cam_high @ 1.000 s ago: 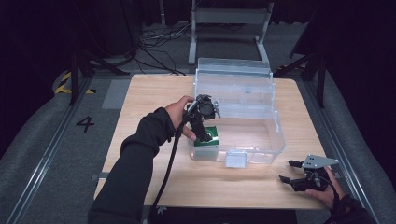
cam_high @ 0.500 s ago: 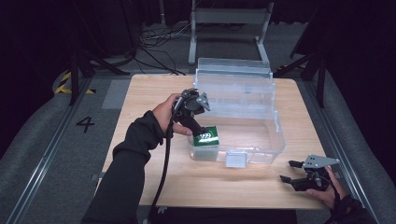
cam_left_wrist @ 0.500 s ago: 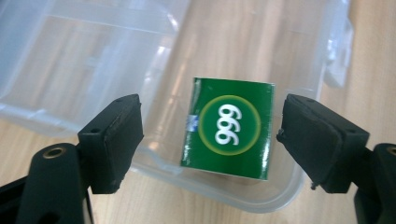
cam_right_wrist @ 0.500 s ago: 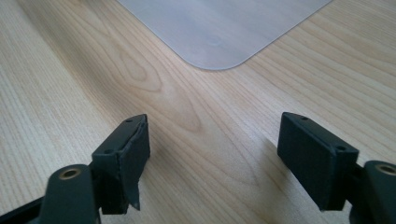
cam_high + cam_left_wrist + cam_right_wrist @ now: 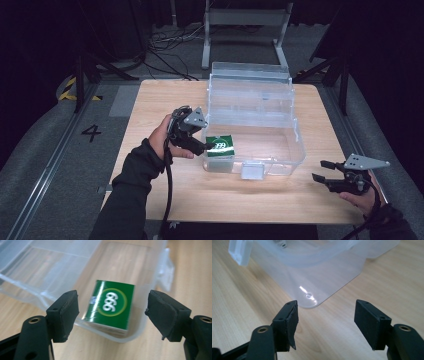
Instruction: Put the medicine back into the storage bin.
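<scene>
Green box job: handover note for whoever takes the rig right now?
Left claw: open, empty, just outside the clear plastic bin's near-left corner.
Right claw: open, empty, low over the wooden table, right of the bin.
Square green cardboard box with a white 999 logo: lying inside the bin, near-left corner, logo up.
Done: box is in the bin and released.
Left: probably shutting the bin's hinged lid, which stands open at the back.
</scene>
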`<state>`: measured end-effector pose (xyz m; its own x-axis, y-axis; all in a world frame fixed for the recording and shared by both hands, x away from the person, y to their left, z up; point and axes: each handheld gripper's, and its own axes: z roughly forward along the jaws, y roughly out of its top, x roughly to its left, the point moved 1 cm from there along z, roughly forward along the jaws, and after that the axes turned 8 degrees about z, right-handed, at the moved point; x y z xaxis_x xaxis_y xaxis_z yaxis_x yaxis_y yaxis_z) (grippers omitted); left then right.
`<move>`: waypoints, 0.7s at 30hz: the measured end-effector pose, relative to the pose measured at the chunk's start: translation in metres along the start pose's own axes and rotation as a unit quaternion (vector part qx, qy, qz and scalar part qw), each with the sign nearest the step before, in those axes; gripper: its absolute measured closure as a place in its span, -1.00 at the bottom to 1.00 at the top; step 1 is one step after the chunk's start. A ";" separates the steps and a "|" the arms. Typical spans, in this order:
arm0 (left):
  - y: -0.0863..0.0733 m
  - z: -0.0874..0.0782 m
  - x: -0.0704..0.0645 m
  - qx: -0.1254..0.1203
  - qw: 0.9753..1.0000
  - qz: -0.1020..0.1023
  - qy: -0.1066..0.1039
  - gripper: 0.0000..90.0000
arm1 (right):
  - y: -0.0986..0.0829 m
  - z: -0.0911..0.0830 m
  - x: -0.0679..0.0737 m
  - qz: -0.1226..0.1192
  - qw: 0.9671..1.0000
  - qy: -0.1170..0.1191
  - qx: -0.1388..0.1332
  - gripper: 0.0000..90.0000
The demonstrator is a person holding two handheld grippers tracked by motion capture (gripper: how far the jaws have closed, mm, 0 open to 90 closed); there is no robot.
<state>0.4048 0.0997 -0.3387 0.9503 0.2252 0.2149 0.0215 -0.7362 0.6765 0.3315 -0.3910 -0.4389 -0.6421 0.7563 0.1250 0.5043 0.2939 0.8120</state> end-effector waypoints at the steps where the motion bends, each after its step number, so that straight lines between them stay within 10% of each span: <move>1: -0.001 0.001 -0.004 -0.002 1.000 0.002 -0.004 -0.39 | 0.005 -0.002 -0.002 -0.004 1.000 -0.004 -0.005 -0.17; 10: -0.009 0.018 -0.035 -0.014 0.999 0.015 -0.031 -0.27 | 0.079 -0.013 -0.019 -0.029 0.998 -0.025 -0.044 -0.14; 21: -0.013 0.042 -0.045 0.009 0.999 0.020 -0.029 0.07 | 0.168 0.008 -0.008 -0.105 0.993 -0.019 -0.052 -0.03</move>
<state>0.3753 0.0723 -0.3870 0.9671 0.1574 0.1998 -0.0126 -0.7550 0.6556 0.4263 -0.3433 -0.3079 -0.7038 0.7066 -0.0727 0.2986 0.3871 0.8723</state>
